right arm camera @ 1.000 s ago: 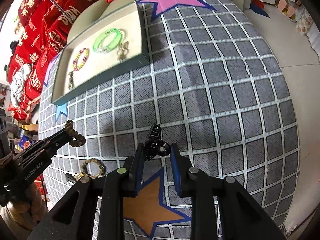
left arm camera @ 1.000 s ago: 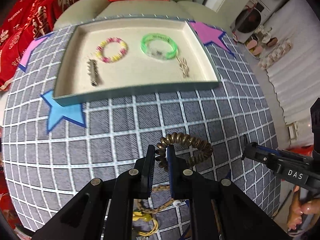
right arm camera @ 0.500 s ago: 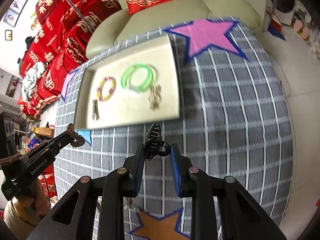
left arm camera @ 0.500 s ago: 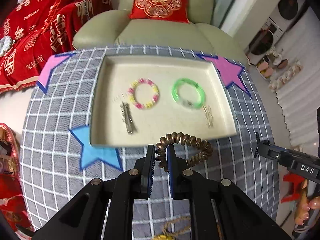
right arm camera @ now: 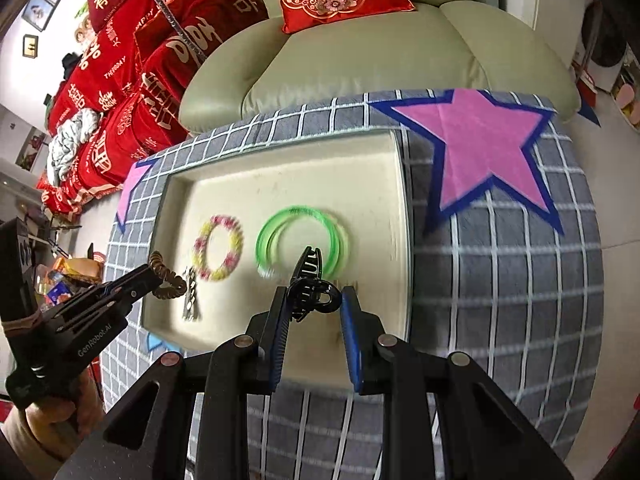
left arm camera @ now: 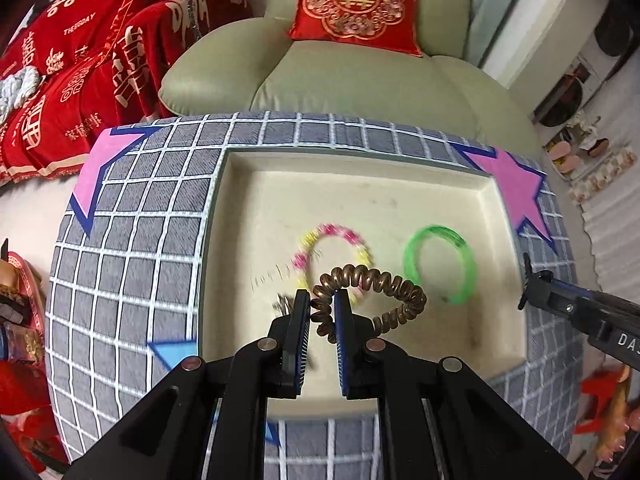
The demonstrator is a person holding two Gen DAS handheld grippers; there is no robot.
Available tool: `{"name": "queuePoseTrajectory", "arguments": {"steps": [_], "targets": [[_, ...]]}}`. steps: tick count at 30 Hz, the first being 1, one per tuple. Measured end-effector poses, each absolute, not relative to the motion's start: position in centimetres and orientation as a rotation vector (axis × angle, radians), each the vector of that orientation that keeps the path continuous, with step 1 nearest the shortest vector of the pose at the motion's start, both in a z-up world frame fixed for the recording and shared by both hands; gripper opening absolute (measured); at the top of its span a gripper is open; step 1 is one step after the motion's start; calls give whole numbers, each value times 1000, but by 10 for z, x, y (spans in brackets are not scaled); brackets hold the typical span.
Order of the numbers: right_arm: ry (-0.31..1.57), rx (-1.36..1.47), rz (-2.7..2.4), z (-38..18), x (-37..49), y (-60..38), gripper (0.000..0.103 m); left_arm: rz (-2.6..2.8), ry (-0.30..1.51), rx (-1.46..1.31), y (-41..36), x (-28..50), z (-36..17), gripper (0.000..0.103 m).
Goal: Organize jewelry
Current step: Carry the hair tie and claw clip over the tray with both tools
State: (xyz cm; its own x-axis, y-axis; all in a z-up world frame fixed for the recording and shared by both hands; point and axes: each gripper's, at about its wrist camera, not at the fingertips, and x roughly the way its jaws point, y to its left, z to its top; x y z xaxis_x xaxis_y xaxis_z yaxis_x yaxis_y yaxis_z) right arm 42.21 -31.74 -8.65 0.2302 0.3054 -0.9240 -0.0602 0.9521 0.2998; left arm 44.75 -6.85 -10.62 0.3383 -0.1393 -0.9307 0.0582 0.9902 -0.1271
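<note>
My left gripper (left arm camera: 322,302) is shut on a bronze spiral hair tie (left arm camera: 384,292) and hangs over the near left part of the cream tray (left arm camera: 360,188). My right gripper (right arm camera: 314,300) is shut on a black claw clip (right arm camera: 310,284) above the tray's (right arm camera: 288,184) near right part. In the tray lie a pink and yellow bead bracelet (right arm camera: 218,254), green bangles (right arm camera: 300,236) and a metal hair clip (right arm camera: 190,300). The left gripper (right arm camera: 156,276) with the hair tie (right arm camera: 168,280) also shows in the right wrist view, and the right gripper's tip (left arm camera: 536,288) in the left wrist view.
The tray sits on a grey checked cloth (right arm camera: 500,280) with a pink star (right arm camera: 480,148) and blue stars. Behind the table stands a pale green armchair (left arm camera: 360,80) with a red cushion (left arm camera: 356,4). Red bedding (right arm camera: 132,60) lies to the left.
Both grippers have moved forward from over the grey cloth to over the tray, each keeping its item. The tray now fills the middle of both views.
</note>
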Motion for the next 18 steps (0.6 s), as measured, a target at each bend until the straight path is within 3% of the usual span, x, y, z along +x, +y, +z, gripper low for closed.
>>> {"name": "queuePoseTrajectory", "arguments": {"steps": [18], "targets": [[1386, 202, 210, -148, 472, -316, 27, -41, 1242, 48, -75, 480, -155, 21]]}}
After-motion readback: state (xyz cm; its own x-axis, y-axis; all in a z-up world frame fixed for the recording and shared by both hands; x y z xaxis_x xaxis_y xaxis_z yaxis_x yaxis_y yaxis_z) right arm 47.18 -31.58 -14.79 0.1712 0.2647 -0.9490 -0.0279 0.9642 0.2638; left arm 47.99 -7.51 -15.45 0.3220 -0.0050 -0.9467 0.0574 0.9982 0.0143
